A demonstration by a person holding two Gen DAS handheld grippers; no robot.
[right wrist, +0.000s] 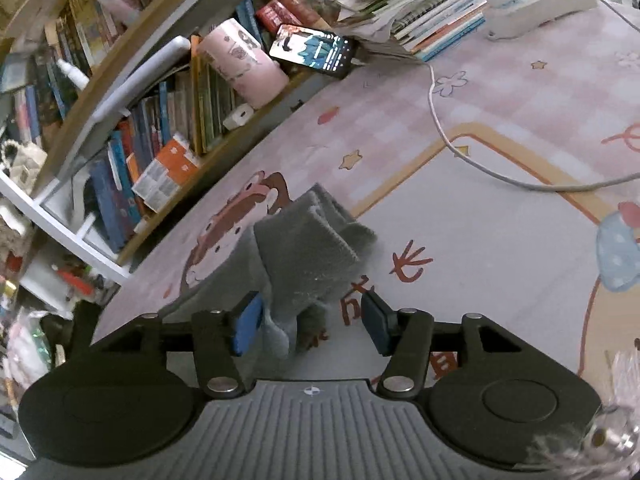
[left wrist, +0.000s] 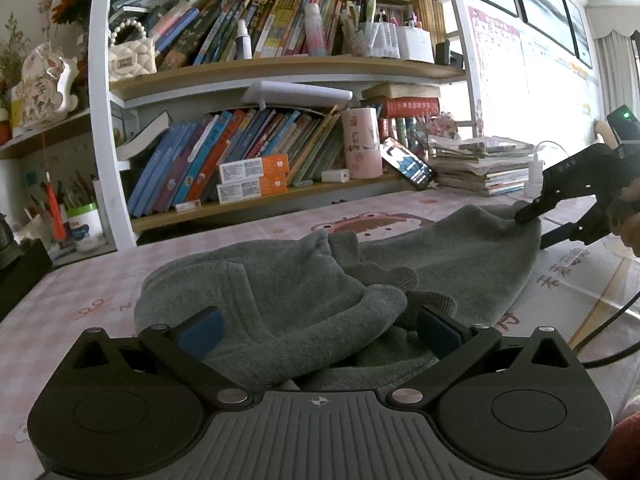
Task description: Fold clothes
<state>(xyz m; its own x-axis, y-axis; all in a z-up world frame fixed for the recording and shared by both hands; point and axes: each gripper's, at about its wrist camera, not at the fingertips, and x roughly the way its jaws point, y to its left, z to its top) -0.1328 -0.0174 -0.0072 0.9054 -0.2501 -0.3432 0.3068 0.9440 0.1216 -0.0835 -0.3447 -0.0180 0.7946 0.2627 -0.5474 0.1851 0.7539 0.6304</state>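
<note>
A grey knitted garment (left wrist: 288,296) lies crumpled on the pink patterned table cover (left wrist: 80,300). My left gripper (left wrist: 320,330) stands wide open at its near end, with a rolled fold of the cloth lying loose between the blue pads (left wrist: 204,330). At the garment's far right corner is my right gripper (left wrist: 534,230), one finger above the cloth edge and one below. In the right wrist view the right gripper (right wrist: 312,328) is open. The grey cloth corner (right wrist: 308,248) hangs between the jaws against the left pad (right wrist: 248,328), and the other pad is apart from it.
A bookshelf (left wrist: 280,68) full of books runs along the table's far side. A phone (right wrist: 312,51) leans there beside a pink cup (right wrist: 244,66) and a stack of magazines (left wrist: 480,168). A white cable (right wrist: 440,132) crosses the cover to a power strip (right wrist: 536,4).
</note>
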